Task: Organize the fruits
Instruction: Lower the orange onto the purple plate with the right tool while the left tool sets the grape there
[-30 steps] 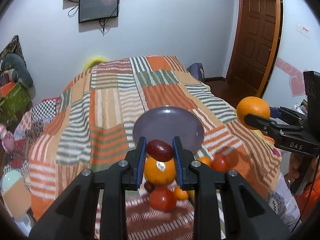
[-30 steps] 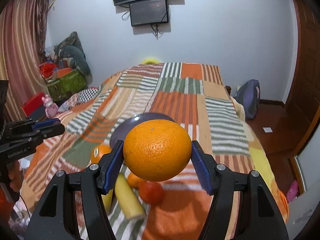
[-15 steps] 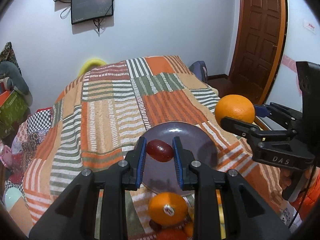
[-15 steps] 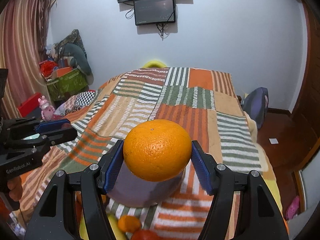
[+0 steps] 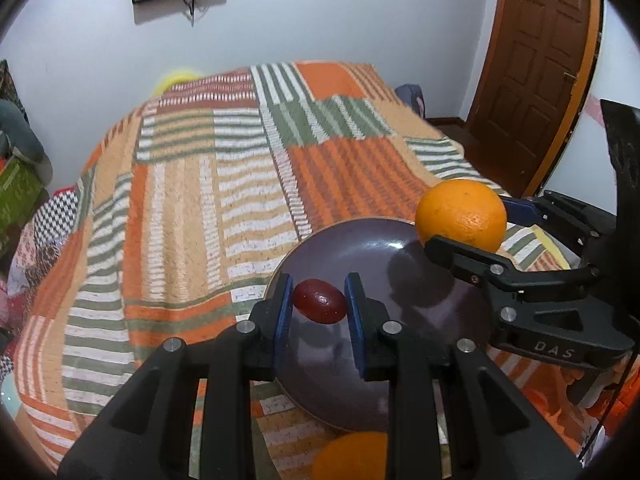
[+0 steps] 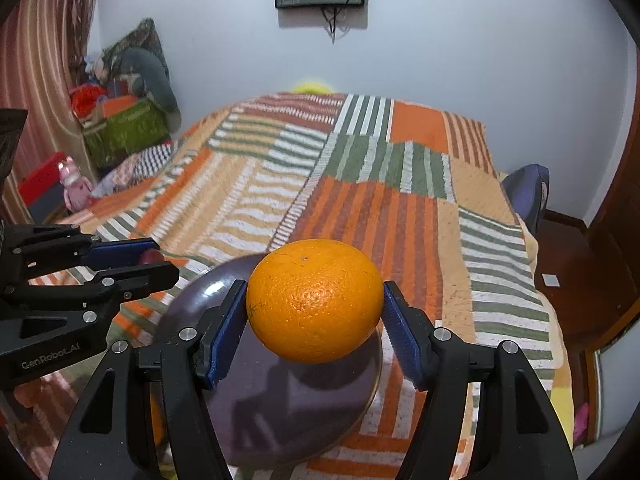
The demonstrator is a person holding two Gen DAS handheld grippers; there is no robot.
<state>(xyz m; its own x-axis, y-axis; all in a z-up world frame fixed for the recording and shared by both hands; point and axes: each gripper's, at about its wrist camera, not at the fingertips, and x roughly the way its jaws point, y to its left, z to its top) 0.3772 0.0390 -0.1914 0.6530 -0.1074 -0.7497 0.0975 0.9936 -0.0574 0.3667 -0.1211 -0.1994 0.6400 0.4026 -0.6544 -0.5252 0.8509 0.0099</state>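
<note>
My left gripper [image 5: 319,310] is shut on a small dark red fruit [image 5: 319,306] and holds it above the near left part of a dark purple plate [image 5: 360,248] on the bed. My right gripper [image 6: 314,322] is shut on a large orange [image 6: 314,300] and holds it above the same plate [image 6: 280,420]. The orange also shows in the left wrist view [image 5: 461,215], over the plate's far right rim. The left gripper shows in the right wrist view [image 6: 132,262] at the left.
The plate lies on a striped patchwork blanket [image 5: 192,200] covering the bed. Another orange [image 5: 352,456] lies on the blanket just in front of the plate. A brown door [image 5: 536,60] is at the right, piled clutter [image 6: 124,120] at the left.
Both grippers have moved forward with their fruits, from above the pile of loose fruit to above the plate. The plate now looks larger and closer.
</note>
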